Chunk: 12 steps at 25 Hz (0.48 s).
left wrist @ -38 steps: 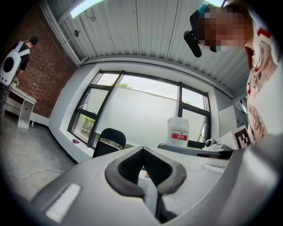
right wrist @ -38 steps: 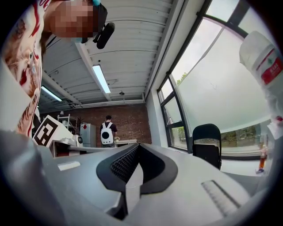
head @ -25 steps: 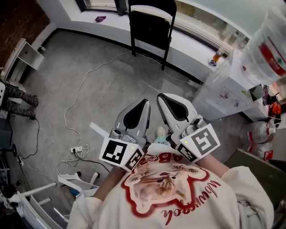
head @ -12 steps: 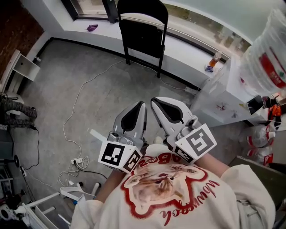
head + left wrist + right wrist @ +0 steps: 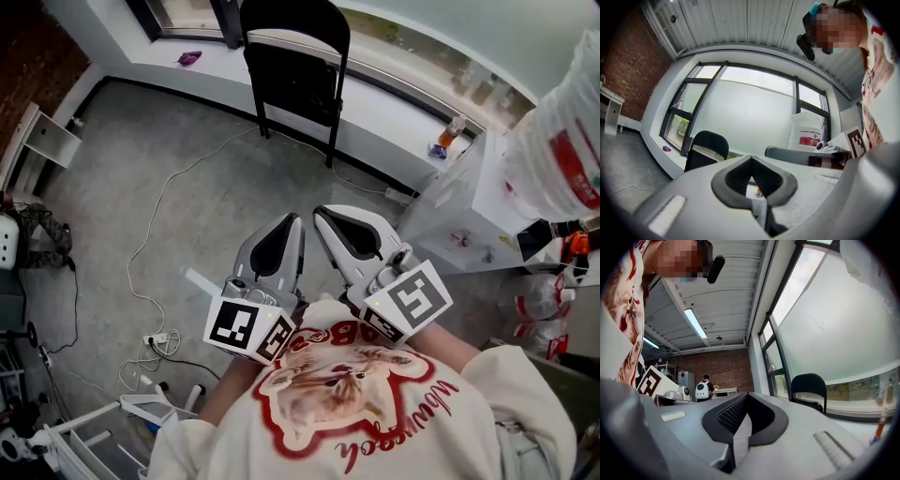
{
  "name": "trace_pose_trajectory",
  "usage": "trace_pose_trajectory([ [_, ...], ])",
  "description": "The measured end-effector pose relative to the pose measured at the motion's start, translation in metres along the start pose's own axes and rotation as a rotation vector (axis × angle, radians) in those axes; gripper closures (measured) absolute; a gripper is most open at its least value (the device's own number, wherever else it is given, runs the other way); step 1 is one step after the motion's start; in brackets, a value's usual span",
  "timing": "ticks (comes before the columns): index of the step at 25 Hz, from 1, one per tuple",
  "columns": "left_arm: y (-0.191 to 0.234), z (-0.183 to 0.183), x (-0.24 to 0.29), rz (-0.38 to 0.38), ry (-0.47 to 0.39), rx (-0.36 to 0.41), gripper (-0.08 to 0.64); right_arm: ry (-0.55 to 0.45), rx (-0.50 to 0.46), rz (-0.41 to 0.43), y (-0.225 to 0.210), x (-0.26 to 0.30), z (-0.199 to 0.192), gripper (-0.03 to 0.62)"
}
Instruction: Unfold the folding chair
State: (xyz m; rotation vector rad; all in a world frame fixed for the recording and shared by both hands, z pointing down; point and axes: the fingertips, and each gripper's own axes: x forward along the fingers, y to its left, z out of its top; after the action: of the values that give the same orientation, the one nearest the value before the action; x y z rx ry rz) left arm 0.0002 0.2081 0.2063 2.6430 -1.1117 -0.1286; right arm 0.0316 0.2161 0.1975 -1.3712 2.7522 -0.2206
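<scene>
Black folding chair, judged to be folded flat, is seen propped upright against the white window ledge at 12 o'clock in the head view, well apart from both tools. The left gripper and right gripper are held side by side near the person's chest, each clenched with nothing between its jaws. No grasp can be made until the jaws are parted, so a rushed approach could end with closed tips striking the frame and the leaning chair being pushed sideways along the ledge. If only the backrest is pulled, the feet may skid on the grey concrete floor and the chair may topple. A white cable is trailed across the floor from 11 o'clock to a power strip at 8 o'clock, where a foot or a chair leg could be snagged. A small bottle on the ledge at 1 o'clock could be knocked over by a swung frame. Open floor is available straight ahead between the person and the chair. It is bounded by the ledge at 12 o'clock, a white desk at 2 o'clock and a low shelf at 10 o'clock.
</scene>
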Motion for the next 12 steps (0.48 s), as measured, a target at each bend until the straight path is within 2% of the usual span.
trace_pose_trajectory([
  [12,0.015,-0.007,0.000,0.043,0.019,-0.025,0.560,0.038,0.024,0.058,0.006,0.018,-0.012,0.569],
])
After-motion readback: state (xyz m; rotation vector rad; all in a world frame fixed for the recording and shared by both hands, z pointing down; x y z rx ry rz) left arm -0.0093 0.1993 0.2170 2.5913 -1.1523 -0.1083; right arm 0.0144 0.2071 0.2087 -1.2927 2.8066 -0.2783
